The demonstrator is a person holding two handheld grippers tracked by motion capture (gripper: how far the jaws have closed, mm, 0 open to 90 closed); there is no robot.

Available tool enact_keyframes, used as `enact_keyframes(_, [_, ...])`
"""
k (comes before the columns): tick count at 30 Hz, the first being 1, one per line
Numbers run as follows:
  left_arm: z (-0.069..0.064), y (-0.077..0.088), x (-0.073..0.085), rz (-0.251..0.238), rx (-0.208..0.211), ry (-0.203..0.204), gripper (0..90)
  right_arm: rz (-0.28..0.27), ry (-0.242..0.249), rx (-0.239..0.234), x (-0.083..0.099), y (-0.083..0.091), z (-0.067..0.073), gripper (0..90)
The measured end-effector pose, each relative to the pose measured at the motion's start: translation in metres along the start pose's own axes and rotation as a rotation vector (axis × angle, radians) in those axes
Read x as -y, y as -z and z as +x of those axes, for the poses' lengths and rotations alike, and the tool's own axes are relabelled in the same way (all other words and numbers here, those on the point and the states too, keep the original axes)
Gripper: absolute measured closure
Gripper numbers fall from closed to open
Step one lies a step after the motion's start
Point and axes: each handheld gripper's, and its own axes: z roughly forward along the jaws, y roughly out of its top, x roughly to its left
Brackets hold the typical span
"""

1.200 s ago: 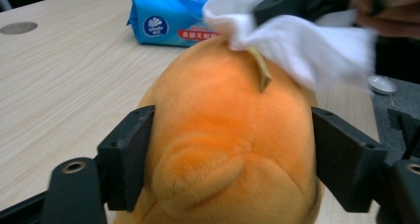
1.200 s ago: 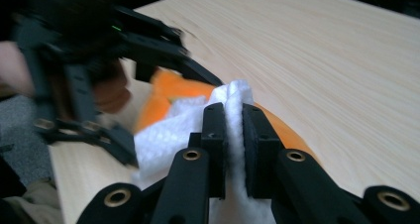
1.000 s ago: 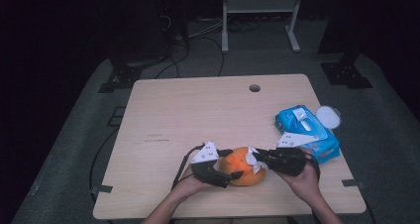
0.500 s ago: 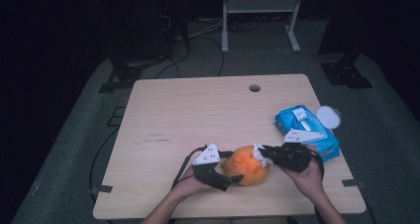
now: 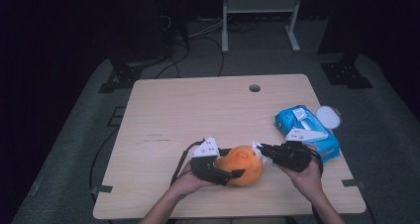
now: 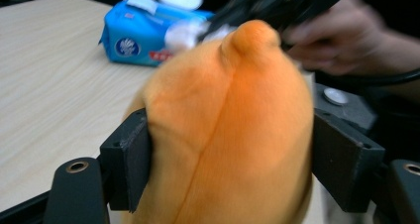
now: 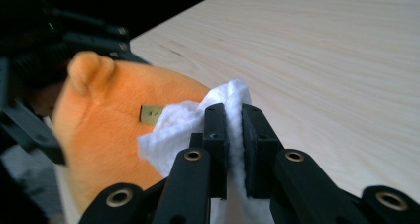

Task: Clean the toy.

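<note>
- The left gripper (image 5: 236,173) had its jaws on either side of the orange plush (image 5: 242,165), pads pressed into its flanks; the jaws had just been closing, with the plush between them.
- In the left gripper view the plush (image 6: 228,130) bulged up between the pads, one ear at its top.
- The right gripper (image 5: 258,148) was pinched together on a white wipe (image 7: 185,122), clamped tight between its pads.
- The wipe lay against the plush (image 7: 106,120), just ahead and to the left of the right gripper in its own view, beside a small tag (image 7: 150,113).
- The plush sat on the tabletop (image 5: 198,110) between the two grippers, near the front edge.
- A blue wipes pack (image 5: 307,132) lay just beyond the right gripper, a white lid (image 5: 328,117) past it.
</note>
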Motion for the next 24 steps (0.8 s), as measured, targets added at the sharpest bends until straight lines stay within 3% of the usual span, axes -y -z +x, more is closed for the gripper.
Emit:
enact_keyframes(2, [-0.002,0.001,-0.001,0.055,-0.028,-0.035,24.8,0.017,-0.018,-0.02,0.003,-0.007,-0.001,81.4])
enact_keyframes(4, [-0.001,-0.006,0.007,0.116,-0.07,-0.047,24.2,0.07,-0.009,-0.004,0.008,-0.019,0.0,81.8])
enact_keyframes(6, [0.003,-0.006,0.011,0.091,-0.066,-0.011,22.7,0.077,-0.017,-0.004,0.008,-0.023,0.002,82.0])
enact_keyframes(12, [0.006,-0.009,0.011,0.062,-0.096,0.016,21.4,-0.036,-0.009,-0.04,-0.007,0.0,0.009,81.9])
enact_keyframes(15, [0.005,-0.012,0.009,0.054,-0.114,0.015,20.7,-0.054,0.032,-0.082,-0.012,0.003,0.026,81.9])
enact_keyframes(18, [0.005,-0.013,0.01,0.047,-0.122,0.02,18.7,-0.028,0.097,-0.057,-0.012,-0.003,0.038,81.5])
enact_keyframes(24, [0.006,-0.012,0.011,0.041,-0.065,-0.013,10.7,0.004,0.032,-0.046,0.001,-0.01,0.019,81.6])
